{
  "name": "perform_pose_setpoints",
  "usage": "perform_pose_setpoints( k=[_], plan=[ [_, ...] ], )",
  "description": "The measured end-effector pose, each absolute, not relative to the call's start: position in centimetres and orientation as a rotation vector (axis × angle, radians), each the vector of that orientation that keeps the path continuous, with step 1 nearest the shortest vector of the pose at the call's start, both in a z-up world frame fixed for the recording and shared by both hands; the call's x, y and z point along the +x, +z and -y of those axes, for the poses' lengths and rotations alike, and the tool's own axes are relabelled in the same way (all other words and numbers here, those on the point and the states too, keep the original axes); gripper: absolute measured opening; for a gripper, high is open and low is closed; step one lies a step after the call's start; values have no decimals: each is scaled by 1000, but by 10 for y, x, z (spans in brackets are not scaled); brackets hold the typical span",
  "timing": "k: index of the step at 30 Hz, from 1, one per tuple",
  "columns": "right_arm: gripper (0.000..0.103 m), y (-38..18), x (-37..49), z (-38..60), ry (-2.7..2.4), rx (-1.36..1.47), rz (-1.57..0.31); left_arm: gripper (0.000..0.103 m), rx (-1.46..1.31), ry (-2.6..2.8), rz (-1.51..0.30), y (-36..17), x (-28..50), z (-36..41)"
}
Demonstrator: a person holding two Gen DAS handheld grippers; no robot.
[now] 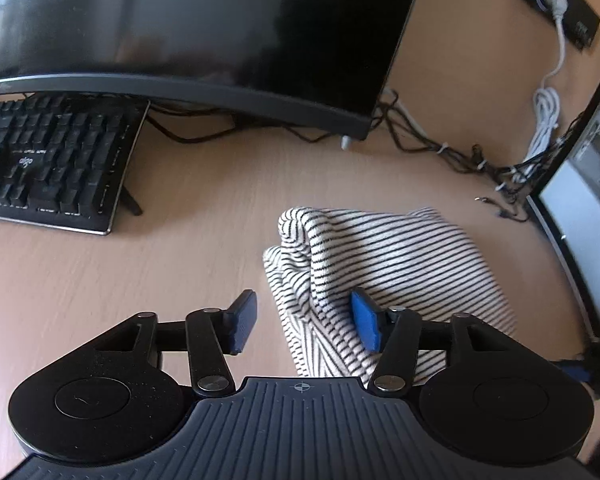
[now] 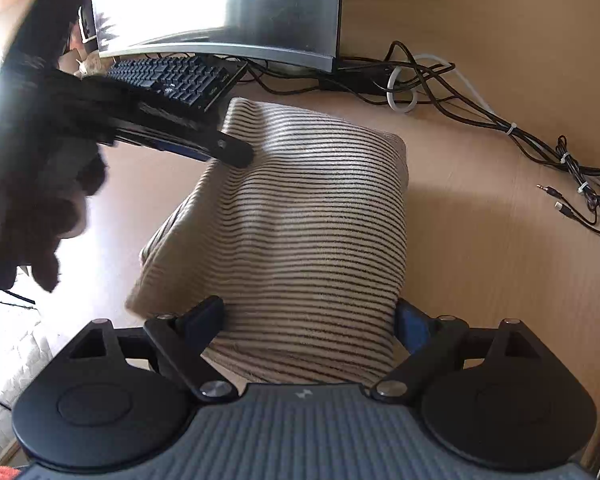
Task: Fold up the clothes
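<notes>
Right wrist view: the striped garment (image 2: 312,216), folded into a thick bundle, lies on the bench (image 2: 500,280) just in front of the keyboard (image 2: 176,78). The right gripper (image 2: 310,324) fingers spread wide astride its near end, seemingly without pinching; the left gripper (image 1: 304,326) fingers stand apart over its edge, holding nothing. Risk: a shallow pinch catches only the top layer, so the bundle unfolds or drags toward the cables (image 2: 540,148).

I read one brand only: "aigo", white print on black keyboard (image 1: 48,160) far left on desk, letters upside down from left wrist view. Line of small print above it, too fine for me to read. Same keyboard in right wrist view: key legends blurred. Small dark label on power strip (image 1: 580,30), far right: illegible.
</notes>
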State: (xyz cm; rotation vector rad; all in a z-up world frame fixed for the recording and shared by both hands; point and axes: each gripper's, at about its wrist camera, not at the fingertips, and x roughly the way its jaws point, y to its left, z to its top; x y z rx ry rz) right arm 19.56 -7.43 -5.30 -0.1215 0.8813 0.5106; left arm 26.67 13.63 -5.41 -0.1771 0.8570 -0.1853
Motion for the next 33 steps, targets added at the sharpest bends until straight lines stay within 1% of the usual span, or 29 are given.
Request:
perform_pose_setpoints(
  k=[2,4,5,6,7,9,12,15,16,17,19,20,33],
  plan=[
    [90,-50,197,83,542,-47,-885,61,-186,-169,-864,-52,267,-138],
    [89,-45,201,98,576,61,-888,60,-195,-154,-873,-39,257,-138],
    [85,-45,206,105,562,93,-887,61,-197,-162,-874,-33,249,-137],
    [80,-46,211,112,540,119,-885,63,-201,-175,-880,-29,242,-135],
    [78,-46,217,119,518,145,-884,68,-209,-197,-896,-28,235,-133],
    [72,-54,233,130,471,222,-914,69,-205,-243,-933,-29,226,-125],
    [72,-65,253,141,465,352,-950,70,-188,-292,-984,-38,221,-113],
    [72,-71,266,139,493,398,-968,69,-152,-306,-997,-48,221,-108],
    [72,-73,269,136,503,401,-976,65,-147,-313,-996,-49,221,-109],
    [72,-75,272,131,510,399,-986,59,-140,-322,-994,-49,221,-111],
    [72,-78,277,121,524,392,-1005,51,-135,-338,-989,-48,218,-117],
    [72,-78,280,113,521,369,-1007,51,-138,-339,-987,-48,217,-122],
    [74,-78,329,-9,647,250,-992,50,-284,-202,-966,-51,225,-219]
  ],
)
